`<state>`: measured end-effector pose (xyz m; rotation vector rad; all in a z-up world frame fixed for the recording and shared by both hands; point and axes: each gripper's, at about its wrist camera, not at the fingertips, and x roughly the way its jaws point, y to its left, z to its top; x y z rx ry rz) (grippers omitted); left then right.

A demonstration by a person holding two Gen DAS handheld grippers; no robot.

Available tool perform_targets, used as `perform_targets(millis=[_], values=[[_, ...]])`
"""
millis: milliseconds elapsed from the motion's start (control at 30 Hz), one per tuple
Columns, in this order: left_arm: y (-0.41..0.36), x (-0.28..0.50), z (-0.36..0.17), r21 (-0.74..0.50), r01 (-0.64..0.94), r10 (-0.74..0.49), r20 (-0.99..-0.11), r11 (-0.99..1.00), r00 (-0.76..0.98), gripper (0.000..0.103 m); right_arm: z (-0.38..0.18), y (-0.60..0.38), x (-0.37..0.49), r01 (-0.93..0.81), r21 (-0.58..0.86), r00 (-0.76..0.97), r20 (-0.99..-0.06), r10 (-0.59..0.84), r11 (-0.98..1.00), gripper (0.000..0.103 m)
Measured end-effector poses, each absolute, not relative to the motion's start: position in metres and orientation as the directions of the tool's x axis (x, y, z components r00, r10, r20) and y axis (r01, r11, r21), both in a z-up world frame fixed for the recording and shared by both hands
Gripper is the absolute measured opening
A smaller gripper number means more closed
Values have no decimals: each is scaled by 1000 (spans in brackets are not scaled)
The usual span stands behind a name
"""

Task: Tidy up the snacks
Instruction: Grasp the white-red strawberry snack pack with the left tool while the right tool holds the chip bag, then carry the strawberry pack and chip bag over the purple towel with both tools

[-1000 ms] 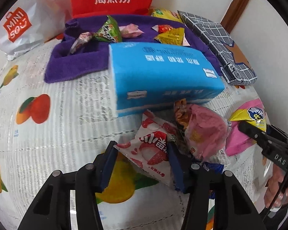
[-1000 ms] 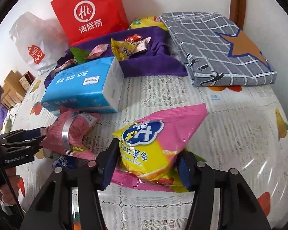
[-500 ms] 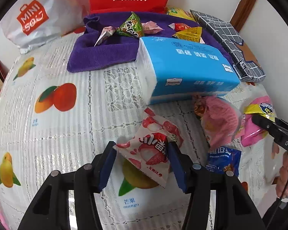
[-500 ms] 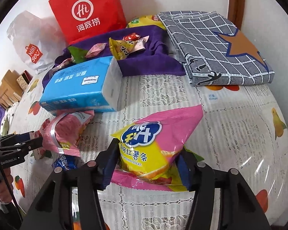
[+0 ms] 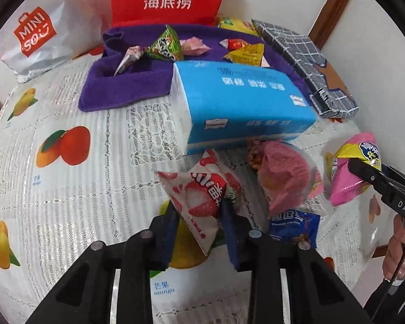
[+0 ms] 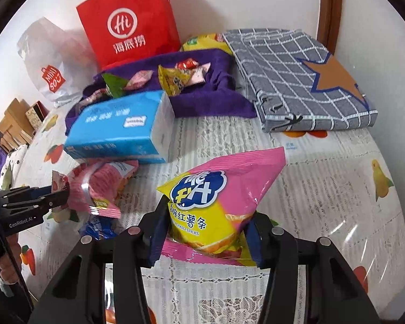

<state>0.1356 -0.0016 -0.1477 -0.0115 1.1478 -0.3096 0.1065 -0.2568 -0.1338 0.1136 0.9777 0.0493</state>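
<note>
Left wrist view: left gripper now clamps the white-and-red lychee packet, raised since a second ago; right gripper grips the pink-yellow sweet-potato-stick bag, lower centre; both ready for sorting.

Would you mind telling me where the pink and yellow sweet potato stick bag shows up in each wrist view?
Left wrist: sweet potato stick bag at the far right edge, held by the right gripper.
Right wrist: same bag at bottom centre, between the gripper's fingers.
Shared landmark: blue tissue pack, beyond the bag in both.
</note>
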Motion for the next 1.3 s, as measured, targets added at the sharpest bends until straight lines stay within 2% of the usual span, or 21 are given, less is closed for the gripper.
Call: perform_targets(millis=[267, 667, 1300], values=[[10, 122, -125, -169, 227, -253, -869, 959, 424, 24, -109, -247, 101, -12, 114, 602, -792, 99, 993, 50], [18, 114, -88, -189, 222, -276, -830, 957, 484, 23, -78, -226, 102, -46, 139, 650, -748, 135, 989, 50], [11, 170, -34, -204, 207, -286, -783, 957, 552, 23, -31, -209, 160, -98, 149, 711, -681, 174, 984, 50]])
